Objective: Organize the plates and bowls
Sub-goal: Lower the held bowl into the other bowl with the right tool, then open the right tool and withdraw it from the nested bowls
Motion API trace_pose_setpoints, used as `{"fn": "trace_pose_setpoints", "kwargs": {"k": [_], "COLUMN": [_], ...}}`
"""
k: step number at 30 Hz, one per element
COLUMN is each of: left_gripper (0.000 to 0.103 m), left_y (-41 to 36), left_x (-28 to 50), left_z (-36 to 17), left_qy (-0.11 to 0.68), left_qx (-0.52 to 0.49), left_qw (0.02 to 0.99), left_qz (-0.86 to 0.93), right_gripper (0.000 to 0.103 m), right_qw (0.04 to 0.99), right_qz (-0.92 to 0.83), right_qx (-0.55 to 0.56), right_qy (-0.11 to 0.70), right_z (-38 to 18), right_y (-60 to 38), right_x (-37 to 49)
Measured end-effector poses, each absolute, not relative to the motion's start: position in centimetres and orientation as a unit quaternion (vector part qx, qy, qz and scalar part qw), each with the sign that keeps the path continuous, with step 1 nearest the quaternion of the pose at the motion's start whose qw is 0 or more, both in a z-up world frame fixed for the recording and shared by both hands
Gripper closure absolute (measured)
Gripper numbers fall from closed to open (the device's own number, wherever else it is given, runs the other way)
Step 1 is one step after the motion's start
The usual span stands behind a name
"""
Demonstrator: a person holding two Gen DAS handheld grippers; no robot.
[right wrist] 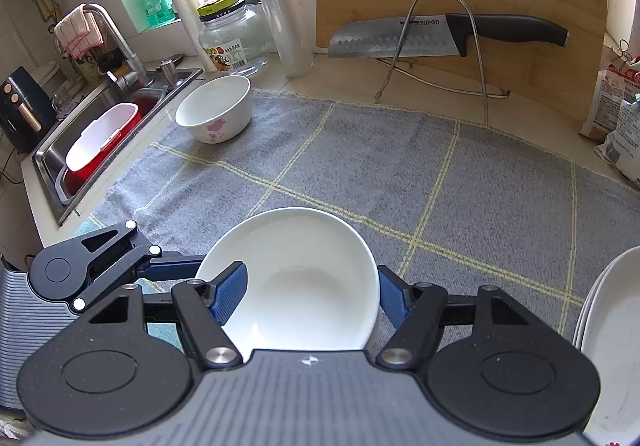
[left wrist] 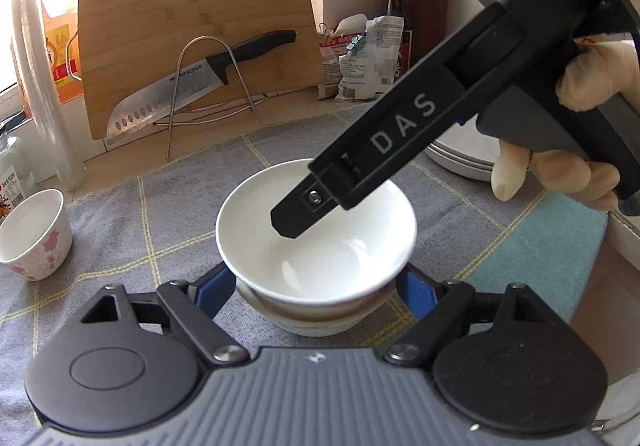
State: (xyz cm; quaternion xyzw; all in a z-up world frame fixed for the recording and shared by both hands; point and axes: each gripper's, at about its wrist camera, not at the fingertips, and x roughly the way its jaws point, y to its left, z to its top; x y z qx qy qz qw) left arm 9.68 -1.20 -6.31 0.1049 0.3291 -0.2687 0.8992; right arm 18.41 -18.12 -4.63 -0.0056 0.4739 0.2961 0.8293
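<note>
We've got our right gripper (right wrist: 308,298) clamped on a glossy white bowl (right wrist: 296,278), stacked in another over the grey checked cloth (right wrist: 400,174). The left gripper (left wrist: 316,288) looks closed around the lower bowl (left wrist: 316,320), though it's partly hidden. The knife (right wrist: 440,36) reads SUPOR.

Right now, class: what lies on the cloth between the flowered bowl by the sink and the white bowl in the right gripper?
Nothing. In the right wrist view, only bare grey checked cloth runs from the flowered bowl to the white bowl.
</note>
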Motion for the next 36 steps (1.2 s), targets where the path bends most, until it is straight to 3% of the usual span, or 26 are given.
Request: {"fn": "trace_pose_setpoints", "kwargs": {"k": [16, 27, 36], "left_gripper": [0.013, 0.006, 0.006], "left_y": [-1.4, -0.3, 3.3], "left_x": [9.6, 9.0, 8.3], "left_z": [-6.5, -5.8, -4.8], "left_qy": [0.329, 0.316, 0.310], "left_qx": [0.109, 0.111, 0.093], "left_qw": [0.899, 0.902, 0.916], "left_qz": [-0.267, -0.272, -0.238], "right_gripper": [0.028, 0.004, 0.000], "right_qw": [0.830, 0.842, 0.849], "right_qz": [0.292, 0.287, 0.286], "right_qx": [-0.007, -0.007, -0.024], "right_qy": [0.476, 0.457, 0.444], "right_z": [-4.8, -4.0, -3.6], "right_y": [-18.0, -18.3, -17.2], "right_x": [18.5, 18.3, 18.5]}}
